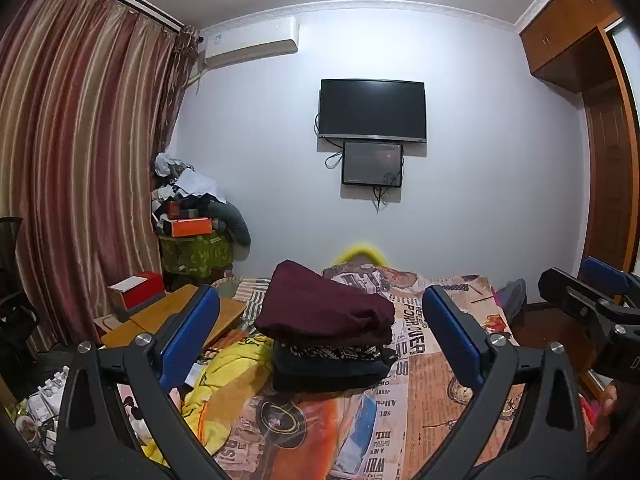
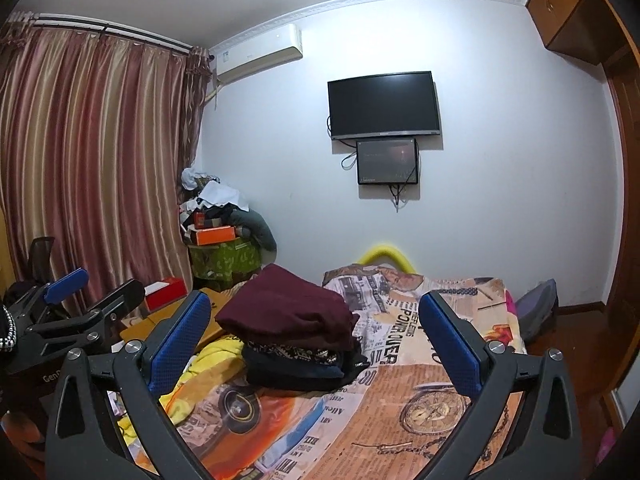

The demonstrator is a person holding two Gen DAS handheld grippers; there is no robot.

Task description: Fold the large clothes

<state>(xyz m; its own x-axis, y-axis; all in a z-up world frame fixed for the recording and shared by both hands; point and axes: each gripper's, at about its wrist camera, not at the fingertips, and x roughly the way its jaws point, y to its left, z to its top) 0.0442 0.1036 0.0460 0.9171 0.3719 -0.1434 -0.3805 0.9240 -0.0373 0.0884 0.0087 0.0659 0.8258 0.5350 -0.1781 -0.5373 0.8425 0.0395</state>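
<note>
Left tongs (image 1: pixel 320 332) and right tongs (image 2: pixel 314 334): both spread wide, gripping nothing. Folded clothes stack (image 2: pixel 292 344), maroon on top, rests on bed (image 2: pixel 420 400) at 12 o'clock.

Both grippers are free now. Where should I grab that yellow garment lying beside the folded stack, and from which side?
Judging by its pose, take the yellow garment at the raised, bunched ridge nearest the camera, coming from the near left with the left gripper. It lies crumpled on the bedspread, and its far end reaches the folded stack, so a pinch there could drag the stack. No collar or sleeve shows.
</note>
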